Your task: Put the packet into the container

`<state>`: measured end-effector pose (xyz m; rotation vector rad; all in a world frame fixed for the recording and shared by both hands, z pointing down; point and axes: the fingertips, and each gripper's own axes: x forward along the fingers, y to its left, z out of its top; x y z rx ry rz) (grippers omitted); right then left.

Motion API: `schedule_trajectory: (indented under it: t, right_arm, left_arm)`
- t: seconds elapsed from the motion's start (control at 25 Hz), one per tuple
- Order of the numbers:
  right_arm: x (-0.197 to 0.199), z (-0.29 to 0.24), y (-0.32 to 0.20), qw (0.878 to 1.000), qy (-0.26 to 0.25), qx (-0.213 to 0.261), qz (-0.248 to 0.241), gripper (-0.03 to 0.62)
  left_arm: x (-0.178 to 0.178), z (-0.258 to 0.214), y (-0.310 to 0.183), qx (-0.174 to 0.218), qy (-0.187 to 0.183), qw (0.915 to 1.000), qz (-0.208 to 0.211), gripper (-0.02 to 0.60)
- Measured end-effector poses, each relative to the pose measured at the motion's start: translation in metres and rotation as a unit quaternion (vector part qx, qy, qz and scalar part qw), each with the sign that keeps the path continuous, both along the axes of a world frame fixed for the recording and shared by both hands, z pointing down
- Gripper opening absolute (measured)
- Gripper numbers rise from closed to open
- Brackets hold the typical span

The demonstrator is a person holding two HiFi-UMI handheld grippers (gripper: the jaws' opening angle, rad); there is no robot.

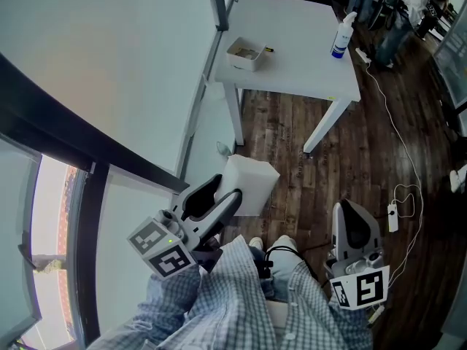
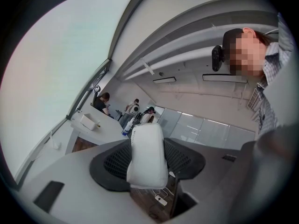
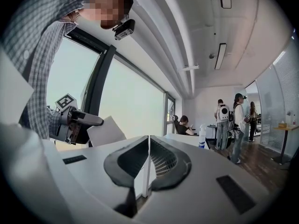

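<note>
Left tool point(image 1: 228, 189) tight around packet point(image 1: 254, 187)

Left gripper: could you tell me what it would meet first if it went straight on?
Most likely the white table, near the spray bottle seen just past the packet that the left gripper holds. Nothing nearer shows, though depth is unclear.

Left gripper point(image 1: 228, 192) low at left, angled up-right, jaws clamped on packet point(image 1: 249, 184). Right gripper point(image 1: 352, 211) low at right, pointing ahead, jaws pressed together; grippers well apart
</note>
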<state>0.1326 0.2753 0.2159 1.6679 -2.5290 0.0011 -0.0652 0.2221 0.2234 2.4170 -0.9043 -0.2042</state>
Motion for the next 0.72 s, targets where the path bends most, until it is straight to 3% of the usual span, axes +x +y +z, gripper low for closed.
schedule_trajectory:
  t: [0.44,0.72]
  right_arm:
    - [-0.008,-0.003,0.002,1.000,-0.007,-0.001,-0.001,0.020]
    - [-0.004,-0.001,-0.016,1.000,0.019,0.004,-0.014,0.020]
  left_arm:
    - [-0.008,0.003,-0.004,-0.006,0.008,1.0000,-0.001,0.232]
    - [-0.008,-0.001,-0.020,0.001,0.003,0.9998,-0.018,0.231]
